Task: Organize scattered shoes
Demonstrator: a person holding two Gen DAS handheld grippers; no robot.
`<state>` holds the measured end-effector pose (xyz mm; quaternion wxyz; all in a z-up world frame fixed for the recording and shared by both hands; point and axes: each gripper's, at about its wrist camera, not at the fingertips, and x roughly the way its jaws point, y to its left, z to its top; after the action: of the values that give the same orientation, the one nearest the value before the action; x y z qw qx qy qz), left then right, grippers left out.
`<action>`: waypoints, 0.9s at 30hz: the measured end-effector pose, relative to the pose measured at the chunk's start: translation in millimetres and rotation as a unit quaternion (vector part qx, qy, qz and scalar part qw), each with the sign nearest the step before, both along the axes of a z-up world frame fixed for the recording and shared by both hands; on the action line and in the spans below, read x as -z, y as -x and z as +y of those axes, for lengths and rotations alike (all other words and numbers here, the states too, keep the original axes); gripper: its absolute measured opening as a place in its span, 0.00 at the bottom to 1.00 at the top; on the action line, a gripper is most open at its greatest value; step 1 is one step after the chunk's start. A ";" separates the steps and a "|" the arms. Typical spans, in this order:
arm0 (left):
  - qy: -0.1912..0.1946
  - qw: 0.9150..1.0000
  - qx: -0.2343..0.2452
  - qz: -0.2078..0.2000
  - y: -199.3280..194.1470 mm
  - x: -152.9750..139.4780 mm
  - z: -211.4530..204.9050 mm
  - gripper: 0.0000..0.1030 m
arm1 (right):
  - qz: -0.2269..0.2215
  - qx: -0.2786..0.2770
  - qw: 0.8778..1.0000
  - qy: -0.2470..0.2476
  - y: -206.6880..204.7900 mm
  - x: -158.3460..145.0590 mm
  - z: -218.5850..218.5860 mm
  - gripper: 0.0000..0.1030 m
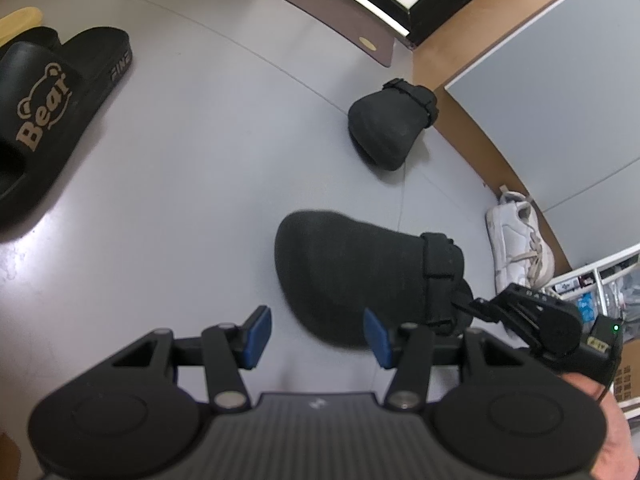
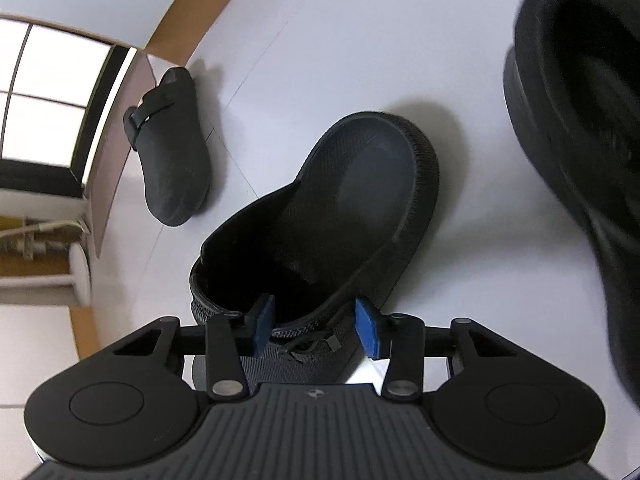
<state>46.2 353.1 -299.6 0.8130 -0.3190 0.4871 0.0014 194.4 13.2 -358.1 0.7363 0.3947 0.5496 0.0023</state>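
Note:
A black clog (image 2: 360, 184) lies on the pale floor with its open heel end away from my right gripper (image 2: 316, 322). The left pad is down inside the clog's opening and the right pad stands outside its side wall. The rim and strap lie between them, with dark space still showing beside the left pad. In the left wrist view the same clog (image 1: 352, 272) lies just beyond my left gripper (image 1: 318, 336), which is open and empty. The matching clog (image 1: 388, 128) (image 2: 172, 160) rests farther off, near the wall.
A black slide (image 1: 52, 108) printed "Bear" lies at the left. Beside the brown skirting at the right is a white sneaker (image 1: 520, 248). A large dark, blurred shoe (image 2: 568, 128) fills the right edge of the right wrist view. A hand (image 1: 616, 432) holds the right gripper.

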 end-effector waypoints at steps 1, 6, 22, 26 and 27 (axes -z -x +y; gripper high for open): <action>0.000 1.000 0.000 0.000 0.0 -0.1 0.1 0.52 | -0.003 -0.006 1.000 0.006 -1.7 -1.6 0.6 0.44; 0.001 1.000 -0.001 -0.001 -0.5 -0.4 0.0 0.52 | -0.022 -0.052 0.998 0.038 -5.1 -11.3 1.4 0.43; 0.003 1.000 0.002 0.000 -3.8 1.4 -3.7 0.52 | -0.057 -0.216 0.967 0.123 -23.0 -34.4 3.3 0.13; 0.003 1.000 0.001 0.000 -3.2 0.9 -4.2 0.52 | -0.056 -0.205 0.972 0.103 -26.5 -38.1 -6.9 0.12; 0.003 1.000 0.000 0.000 -2.9 0.7 -4.0 0.52 | -0.054 -0.202 0.973 0.100 -26.5 -38.3 -7.6 0.14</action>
<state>49.1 349.1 -300.3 0.8124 -0.3210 0.4869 -0.0001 220.9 5.6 -319.9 0.7853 0.1988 0.5745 0.1172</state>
